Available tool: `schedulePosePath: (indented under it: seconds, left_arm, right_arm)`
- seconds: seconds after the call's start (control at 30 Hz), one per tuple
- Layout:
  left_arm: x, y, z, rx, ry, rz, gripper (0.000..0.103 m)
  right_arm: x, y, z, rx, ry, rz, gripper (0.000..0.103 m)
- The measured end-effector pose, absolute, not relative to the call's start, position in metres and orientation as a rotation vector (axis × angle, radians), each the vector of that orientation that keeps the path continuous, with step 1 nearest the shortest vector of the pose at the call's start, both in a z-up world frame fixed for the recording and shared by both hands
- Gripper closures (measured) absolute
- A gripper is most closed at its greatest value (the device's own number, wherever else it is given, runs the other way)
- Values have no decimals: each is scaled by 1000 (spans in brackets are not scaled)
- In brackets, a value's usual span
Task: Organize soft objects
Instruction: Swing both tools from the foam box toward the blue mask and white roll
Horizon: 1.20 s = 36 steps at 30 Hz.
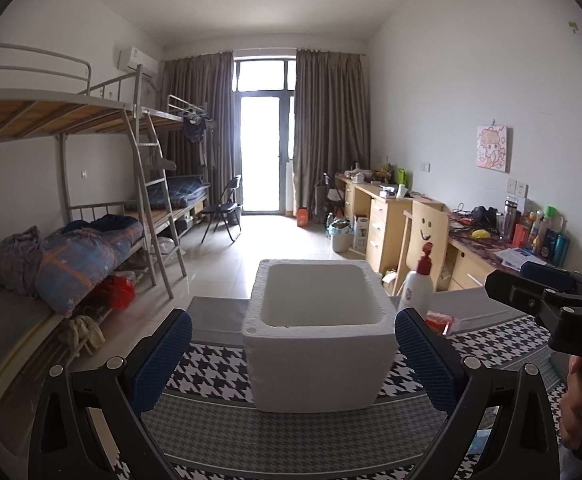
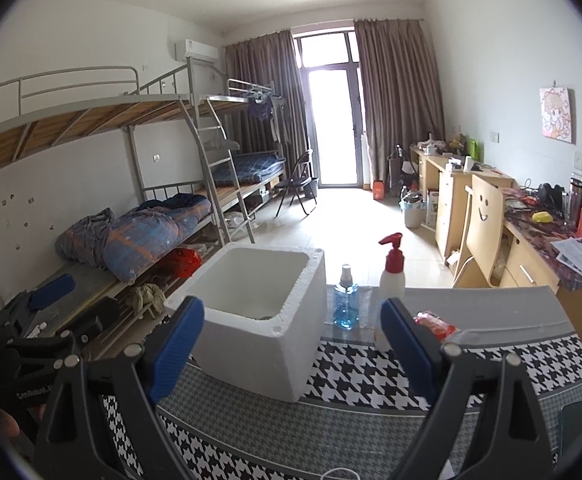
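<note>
In a dormitory room of steel bunk beds and curtained balcony doors, a table under a black-and-white houndstooth cloth carries the work. A crumpled red-and-clear soft packet lies toward the cloth's far right edge, just right of a white pump bottle with a red head; the open white foam box sits mid-table. The right gripper and left gripper both hang with jaws apart, holding nothing. The packet likely goes into the box: approach past the pump bottle and the blue spray bottle without toppling either.
</note>
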State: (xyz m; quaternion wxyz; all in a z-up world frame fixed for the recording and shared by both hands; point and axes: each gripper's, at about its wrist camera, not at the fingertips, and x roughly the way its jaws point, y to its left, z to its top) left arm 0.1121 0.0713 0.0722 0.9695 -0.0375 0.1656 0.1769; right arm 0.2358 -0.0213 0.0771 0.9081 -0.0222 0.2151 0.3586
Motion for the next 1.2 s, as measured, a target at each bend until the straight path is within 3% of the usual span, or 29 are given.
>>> schedulePosePath:
  seconds: [1.2]
  left_arm:
    - [102,29,56,-54,286,304,1]
  right_arm:
    - [201,-83,61,4,364,651,11]
